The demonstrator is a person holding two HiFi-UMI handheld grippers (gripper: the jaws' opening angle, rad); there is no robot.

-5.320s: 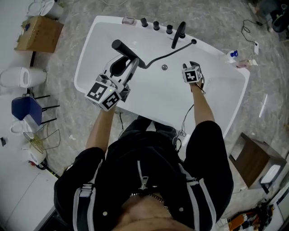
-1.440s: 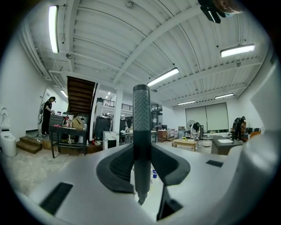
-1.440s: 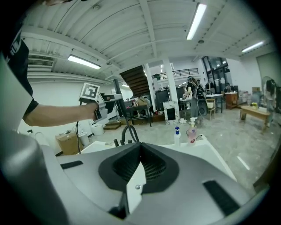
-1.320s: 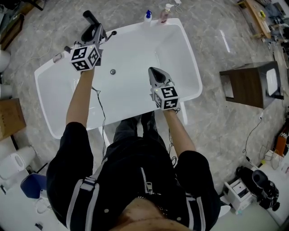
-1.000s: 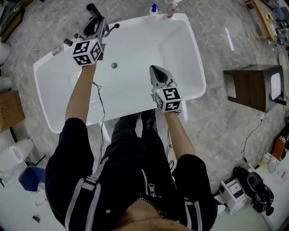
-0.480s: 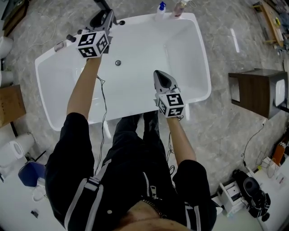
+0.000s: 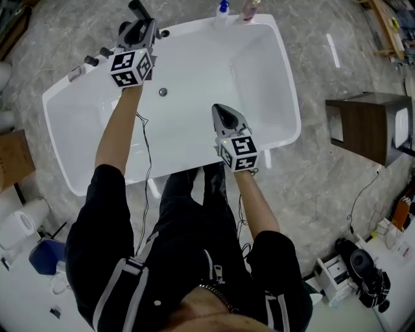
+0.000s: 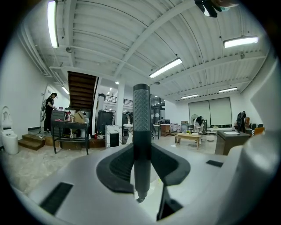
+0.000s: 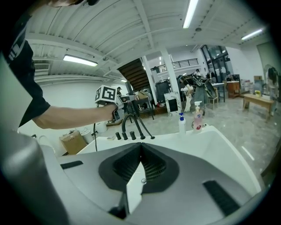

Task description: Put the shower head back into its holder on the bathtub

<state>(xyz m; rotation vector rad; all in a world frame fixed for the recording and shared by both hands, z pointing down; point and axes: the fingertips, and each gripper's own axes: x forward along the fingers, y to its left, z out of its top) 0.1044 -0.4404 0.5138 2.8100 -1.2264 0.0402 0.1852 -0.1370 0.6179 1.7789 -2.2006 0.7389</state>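
A white bathtub [image 7: 290,91] fills the middle of the head view. At its far left corner my left gripper [image 7: 137,29] is shut on the dark shower head handle [image 7: 138,10], just above the row of black tap knobs [image 7: 102,52]. In the left gripper view the textured handle [image 8: 141,127] stands upright, pinched between the pads. The holder itself is hidden behind the gripper. My right gripper [image 7: 224,115] hangs shut and empty over the tub's near rim; in its own view the jaws [image 9: 140,147] meet, and the left arm, taps [image 9: 125,134] and black hose show beyond.
Two bottles [image 7: 222,6] stand on the tub's far end, also seen as pump bottles [image 9: 197,119]. A drain [image 7: 163,92] lies in the tub floor. A dark wooden cabinet [image 7: 363,126] stands right of the tub, a cardboard box [image 7: 10,155] left.
The person has walked round the tub since the oldest frame. Over the last second both grippers have sunk a little; the left one still holds the shower head by the taps.
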